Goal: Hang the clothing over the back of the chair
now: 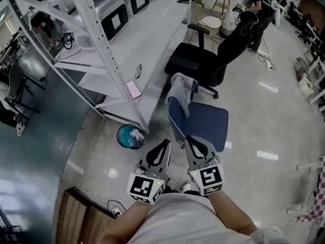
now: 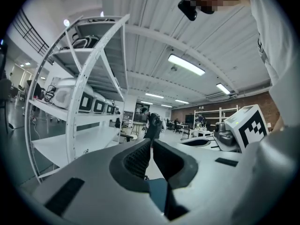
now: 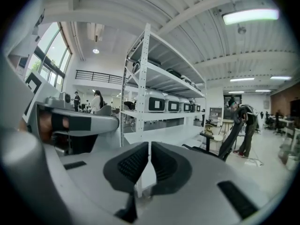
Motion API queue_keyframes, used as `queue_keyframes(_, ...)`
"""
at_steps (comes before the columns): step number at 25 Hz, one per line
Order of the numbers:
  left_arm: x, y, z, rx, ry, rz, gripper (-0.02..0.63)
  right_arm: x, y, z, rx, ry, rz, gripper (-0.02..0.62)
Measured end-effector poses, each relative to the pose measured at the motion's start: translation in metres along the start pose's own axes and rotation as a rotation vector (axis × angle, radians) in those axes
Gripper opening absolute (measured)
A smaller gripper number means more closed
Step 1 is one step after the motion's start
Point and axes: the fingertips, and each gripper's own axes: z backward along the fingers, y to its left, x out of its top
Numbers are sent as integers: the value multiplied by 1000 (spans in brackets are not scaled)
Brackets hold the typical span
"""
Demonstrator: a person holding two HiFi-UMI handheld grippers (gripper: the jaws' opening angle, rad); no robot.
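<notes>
Only my head view shows the grey clothing (image 1: 181,91), draped over the back of the blue chair (image 1: 208,123) just on the far side of my grippers. Both gripper views look out level at the white shelving (image 3: 146,69) instead. My left gripper (image 1: 163,147) and right gripper (image 1: 195,145) each have their jaws pressed together, holding nothing.

Head view. Chair (image 1: 205,126) at centre; clothing (image 1: 182,91) lies over its back, at 10 o'clock of the seat. Office chair (image 1: 200,65) behind, at 12 o'clock. Rack (image 1: 162,34) at 10 o'clock, a phone (image 1: 133,89) on its low shelf. Bin (image 1: 130,136) at 9 o'clock, beside the rack's foot. Left gripper (image 1: 166,143) and right gripper (image 1: 191,139) side by side at 6 o'clock.
</notes>
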Motion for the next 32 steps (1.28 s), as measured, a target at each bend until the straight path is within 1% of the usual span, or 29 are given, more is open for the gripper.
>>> queue_keyframes(4,-3,-37,9,23,19,-29,20,0,-3,23,41,-18,-4,26)
queue_keyframes(7,-2,-54,15,56,21,-47,20,-1,-7,38,55,-42,-31,26)
queue_keyframes(9,-11,-64,22,69,45,-57,20,-5,-5,45,72,-54,-53,26)
queue_keyframes(12,-33,-80,28,52,103,-61,20,-12,3,50,101,-64,-68,26)
queue_keyframes(14,-37,-86,29,45,115,-64,20,-12,9,53,116,-70,-70,26)
queue_keyframes(17,-29,-82,29,53,94,-71,20,-8,15,60,121,-78,-56,26)
queue_keyframes(19,-23,-78,29,52,73,-84,20,-5,15,65,106,-83,-46,26)
queue_keyframes(22,-12,-80,26,12,35,-152,20,1,12,70,49,-98,-52,26)
queue_keyframes(24,0,-78,25,-7,0,-176,20,9,13,74,10,-118,-54,26)
queue_keyframes(26,11,-72,28,-5,-32,-175,20,19,19,76,-18,-141,-39,26)
queue_keyframes(28,17,-66,36,1,-57,-154,20,31,25,77,-45,-168,-29,26)
queue_keyframes(30,13,-60,47,-2,-55,-128,20,38,32,77,-67,-190,-23,26)
queue_keyframes(32,5,-52,55,-9,-37,-111,20,38,42,73,-68,-181,-9,21)
